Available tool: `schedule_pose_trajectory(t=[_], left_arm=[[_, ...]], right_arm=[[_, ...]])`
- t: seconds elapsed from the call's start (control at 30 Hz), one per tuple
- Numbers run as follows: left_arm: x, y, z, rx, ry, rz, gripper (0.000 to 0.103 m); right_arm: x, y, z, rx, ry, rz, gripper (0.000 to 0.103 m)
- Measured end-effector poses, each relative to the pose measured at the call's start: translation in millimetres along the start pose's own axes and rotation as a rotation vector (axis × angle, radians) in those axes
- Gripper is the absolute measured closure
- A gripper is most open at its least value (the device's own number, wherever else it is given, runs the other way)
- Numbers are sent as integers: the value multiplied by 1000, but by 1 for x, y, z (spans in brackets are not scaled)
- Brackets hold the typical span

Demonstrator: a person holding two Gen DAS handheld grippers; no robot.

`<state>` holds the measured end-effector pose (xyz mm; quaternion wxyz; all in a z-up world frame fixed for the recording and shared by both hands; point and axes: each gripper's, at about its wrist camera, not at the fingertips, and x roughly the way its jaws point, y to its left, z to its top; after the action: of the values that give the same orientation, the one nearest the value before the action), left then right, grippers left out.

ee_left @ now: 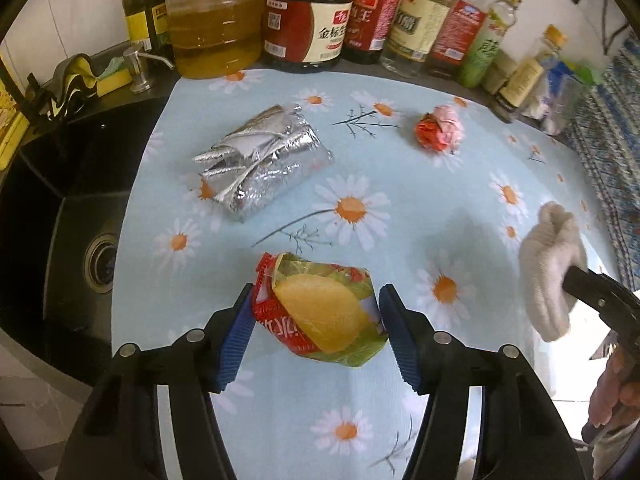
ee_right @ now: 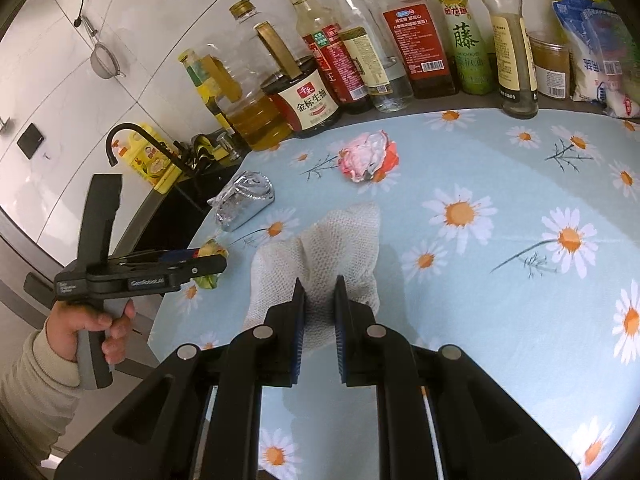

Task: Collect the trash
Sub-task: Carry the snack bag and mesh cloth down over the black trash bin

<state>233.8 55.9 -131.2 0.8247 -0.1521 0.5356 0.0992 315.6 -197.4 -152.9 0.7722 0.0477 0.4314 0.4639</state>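
Left wrist view: left gripper (ee_left: 316,312) spread, blue pads flanking but not clearly pressing the crumpled snack wrapper (ee_left: 320,312) on the daisy tablecloth (ee_left: 460,184); foil wrapper (ee_left: 264,160) beyond. Right wrist view alone shows the right gripper (ee_right: 320,300) clenched on the white cloth (ee_right: 320,240); pink-red wrapper (ee_right: 370,156) farther, bottles (ee_right: 360,40) behind.

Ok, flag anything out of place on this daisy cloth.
Three bits of litter: a crumpled silver foil wrapper near the sink side, a scrunched pink-and-red wrapper by the bottles, and a crushed red-green snack packet between the left gripper's fingers.
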Motion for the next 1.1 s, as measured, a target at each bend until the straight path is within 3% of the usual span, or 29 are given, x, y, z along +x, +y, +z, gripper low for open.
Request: schedule_pose_trajectory(t=[0.43, 1.1], left_arm=[[-52, 15, -61, 107, -51, -103, 43], [-101, 43, -152, 152, -89, -215, 43]], right_arm=[[-10, 58, -43, 52, -30, -82, 88], [-27, 154, -137, 66, -50, -123, 88]])
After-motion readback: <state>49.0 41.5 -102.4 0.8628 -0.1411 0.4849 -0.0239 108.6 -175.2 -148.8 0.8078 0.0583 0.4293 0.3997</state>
